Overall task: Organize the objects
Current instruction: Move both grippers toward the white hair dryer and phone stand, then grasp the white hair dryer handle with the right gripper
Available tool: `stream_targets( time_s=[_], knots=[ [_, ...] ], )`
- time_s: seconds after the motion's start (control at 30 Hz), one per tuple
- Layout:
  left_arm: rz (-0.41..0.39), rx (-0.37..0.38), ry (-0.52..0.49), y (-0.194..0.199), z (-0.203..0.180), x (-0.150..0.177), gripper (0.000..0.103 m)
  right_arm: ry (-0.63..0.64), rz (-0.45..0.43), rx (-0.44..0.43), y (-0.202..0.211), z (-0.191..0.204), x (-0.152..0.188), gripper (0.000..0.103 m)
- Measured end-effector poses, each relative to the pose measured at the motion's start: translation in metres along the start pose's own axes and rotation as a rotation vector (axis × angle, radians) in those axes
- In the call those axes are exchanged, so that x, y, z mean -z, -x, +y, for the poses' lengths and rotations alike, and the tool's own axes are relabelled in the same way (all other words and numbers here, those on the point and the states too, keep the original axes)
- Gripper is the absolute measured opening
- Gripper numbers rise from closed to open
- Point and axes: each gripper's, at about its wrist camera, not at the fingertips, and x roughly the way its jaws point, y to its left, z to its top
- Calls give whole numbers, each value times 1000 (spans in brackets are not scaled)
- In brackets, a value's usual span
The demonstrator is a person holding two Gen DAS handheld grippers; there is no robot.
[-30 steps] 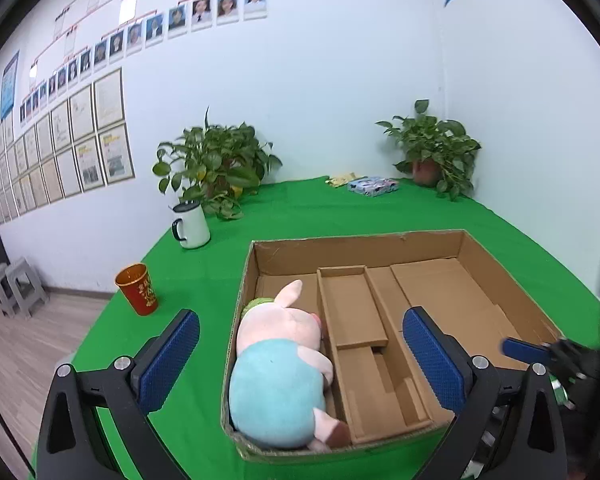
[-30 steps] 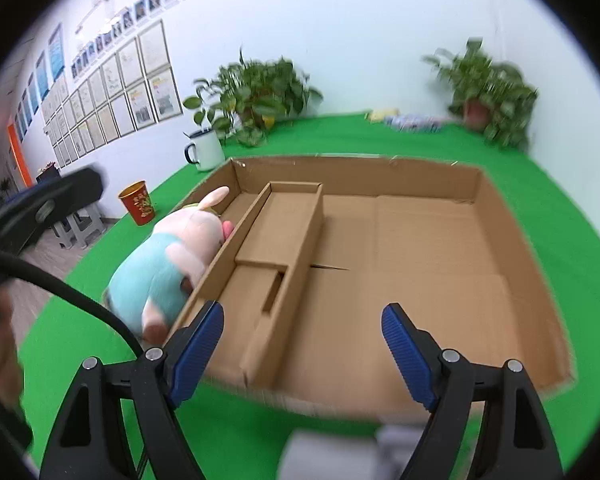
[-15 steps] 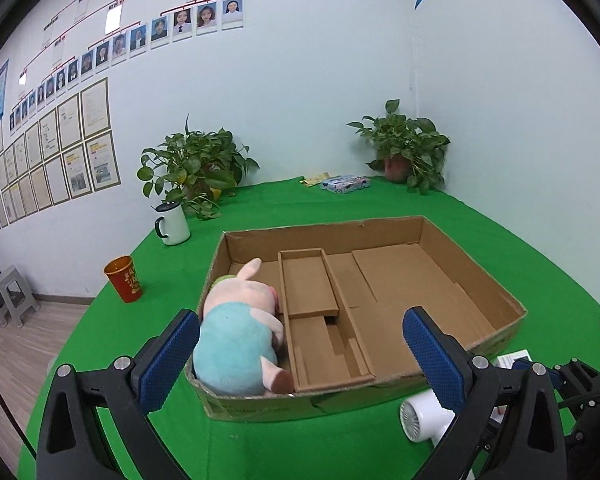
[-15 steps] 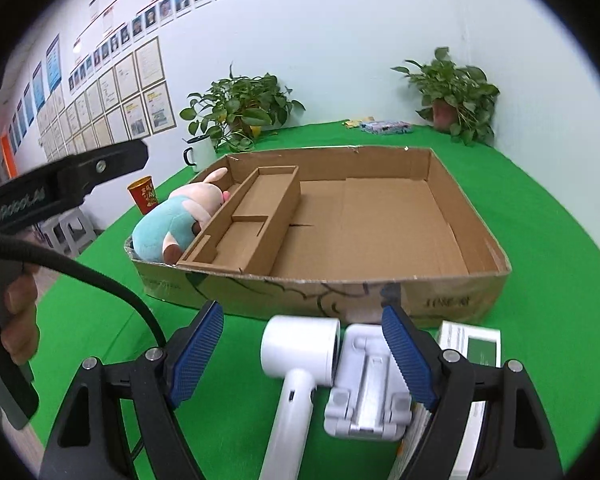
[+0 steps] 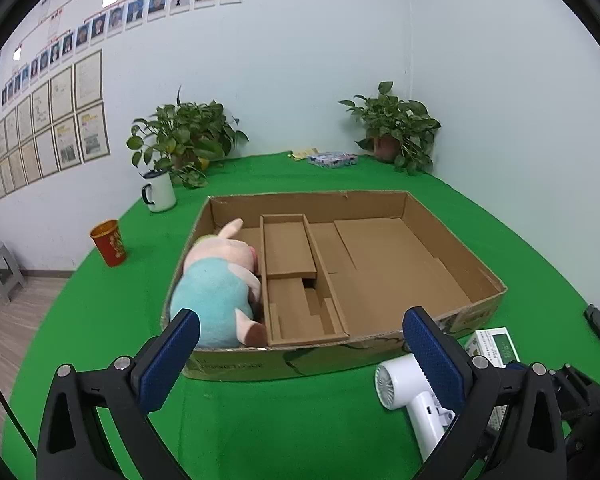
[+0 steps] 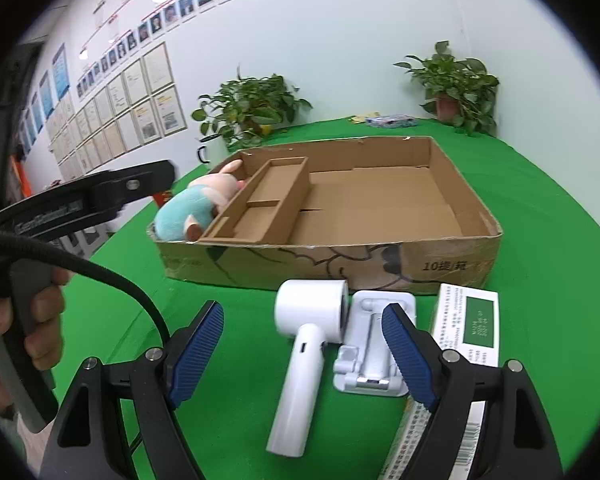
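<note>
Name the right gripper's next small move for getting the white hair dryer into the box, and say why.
Probably lower the right gripper and close on the white hair dryer. Its jaws stand open and empty with the dryer's handle lying between them on the green cloth. The cardboard box just beyond has a bare wide compartment; only the plush pig is inside.

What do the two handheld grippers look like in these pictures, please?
The left gripper and the right gripper each have black angular arms with silver bolts and blue ribbed pads. In the right wrist view, the left one shows pale lettering on its side and a black cable.
</note>
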Motion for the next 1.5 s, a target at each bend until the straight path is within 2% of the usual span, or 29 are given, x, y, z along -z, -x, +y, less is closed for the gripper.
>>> stream_targets(
  time_s=[0.1, 0.17, 0.23, 0.37, 0.47, 0.57, 0.67, 0.77, 0.8, 0.83, 0.87, 0.9, 1.0, 1.1, 1.17, 1.2, 1.23, 1.37, 1.43, 1.5],
  knots=[
    [32, 69, 27, -7, 0, 3, 102, 16, 4, -15, 2, 3, 6, 81],
    [73, 197, 36, -13, -2, 6, 102, 8, 27, -45, 0, 4, 10, 81],
    [111, 284, 51, -18, -3, 12, 102, 3, 52, -92, -1, 5, 16, 81],
    [187, 350, 79, -35, -7, 25, 102, 49, 88, -135, 0, 15, 32, 81],
    [252, 418, 148, -54, -5, 38, 101, 66, 114, -155, -2, 19, 40, 79],
    [313, 488, 220, -73, -4, 48, 97, 91, 142, -132, -7, 24, 44, 73],
    [373, 520, 264, -91, -5, 58, 94, 114, 162, -86, -15, 27, 44, 68],
    [441, 539, 277, -109, -8, 69, 81, 136, 197, -28, -29, 28, 45, 51],
    [461, 549, 280, -115, -9, 72, 75, 144, 199, -4, -32, 29, 46, 43],
    [472, 555, 283, -117, -10, 74, 71, 149, 201, 16, -34, 28, 46, 28],
    [495, 564, 291, -122, -11, 78, 68, 146, 205, 29, -35, 28, 46, 27],
    [507, 571, 303, -122, -11, 81, 65, 124, 210, 19, -32, 26, 46, 26],
    [529, 635, 316, -117, -13, 95, 65, 101, 222, -22, -21, 26, 53, 26],
    [557, 637, 300, -119, -17, 107, 65, 96, 226, -47, -13, 27, 61, 27],
    [589, 630, 306, -129, -18, 113, 65, 80, 237, -55, -16, 26, 60, 35],
    [581, 636, 312, -130, -18, 113, 63, 77, 245, -49, -19, 25, 59, 43],
    [585, 637, 313, -133, -17, 113, 62, 75, 251, -38, -23, 24, 57, 46],
    [600, 638, 307, -138, -20, 111, 55, 87, 285, -10, -36, 28, 55, 46],
    [608, 640, 297, -139, -22, 111, 44, 87, 303, 0, -42, 28, 55, 36],
    [629, 656, 298, -137, -22, 117, 37, 95, 294, 18, -38, 29, 58, 34]
  ],
)
